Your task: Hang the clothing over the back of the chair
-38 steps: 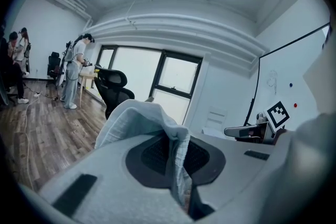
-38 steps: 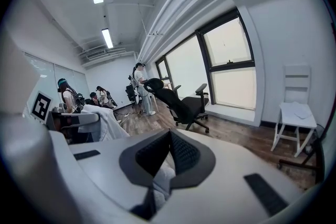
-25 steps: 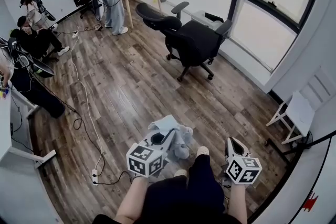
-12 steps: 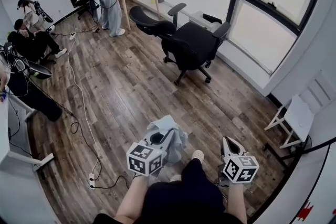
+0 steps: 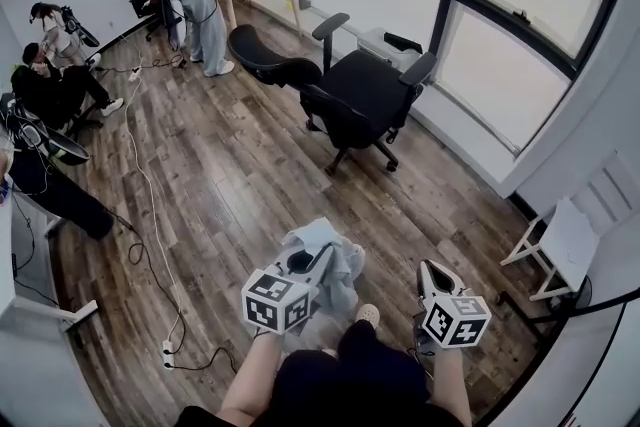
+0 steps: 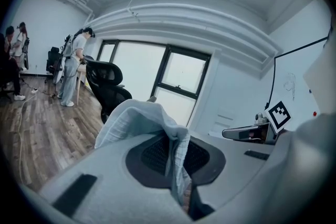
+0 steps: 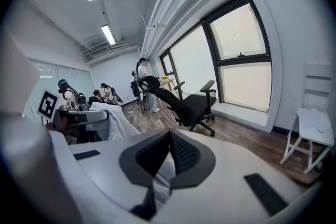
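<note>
Bulging clothing (image 6: 137, 119) between left fingers (image 6: 153, 153)

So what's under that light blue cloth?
The crumpled light blue cloth hangs from the shut left gripper, draping over its front end. Below it lies brown wooden plank floor. The patch of floor straight underneath is covered, so nothing there can be seen.

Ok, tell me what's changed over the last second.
The person has walked forward over the wood floor toward the black office chair, bringing both grippers along. Unchanged: left gripper clamped on the light blue clothing, right gripper shut and empty, chair back bare.
</note>
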A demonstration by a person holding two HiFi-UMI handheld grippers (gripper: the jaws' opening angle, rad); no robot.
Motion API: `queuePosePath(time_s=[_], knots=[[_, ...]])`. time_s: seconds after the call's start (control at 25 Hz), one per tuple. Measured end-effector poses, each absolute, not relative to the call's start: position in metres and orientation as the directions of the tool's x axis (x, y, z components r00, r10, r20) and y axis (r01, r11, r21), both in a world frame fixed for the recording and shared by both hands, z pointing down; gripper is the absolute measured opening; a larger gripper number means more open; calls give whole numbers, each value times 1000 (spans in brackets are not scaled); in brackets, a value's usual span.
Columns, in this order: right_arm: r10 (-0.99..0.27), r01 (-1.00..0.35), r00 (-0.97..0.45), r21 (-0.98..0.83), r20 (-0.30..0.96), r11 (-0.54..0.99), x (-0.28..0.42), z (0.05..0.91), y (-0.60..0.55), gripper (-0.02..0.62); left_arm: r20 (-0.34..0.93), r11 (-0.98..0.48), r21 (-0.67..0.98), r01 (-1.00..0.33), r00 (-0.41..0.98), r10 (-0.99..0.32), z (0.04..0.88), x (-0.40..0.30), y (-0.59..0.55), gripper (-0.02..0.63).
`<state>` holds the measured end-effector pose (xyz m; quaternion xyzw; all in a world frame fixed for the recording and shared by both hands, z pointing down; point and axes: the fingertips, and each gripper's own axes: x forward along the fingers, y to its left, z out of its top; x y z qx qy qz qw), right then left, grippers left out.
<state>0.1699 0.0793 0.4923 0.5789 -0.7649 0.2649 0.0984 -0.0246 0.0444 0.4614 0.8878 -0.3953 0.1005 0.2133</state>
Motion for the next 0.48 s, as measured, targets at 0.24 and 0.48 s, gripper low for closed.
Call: queuePosePath(time_s=[0.24,0.48], knots=[[-830,-934,-328,-286,451,214,190,488,32,0,338,-594,297,-747,665,-667,457,-1,2,20],[-817,-930,-342,-291,465,224,212,492,-2,0,344,-579,303,-757,653,-675,460,19,-29,20]])
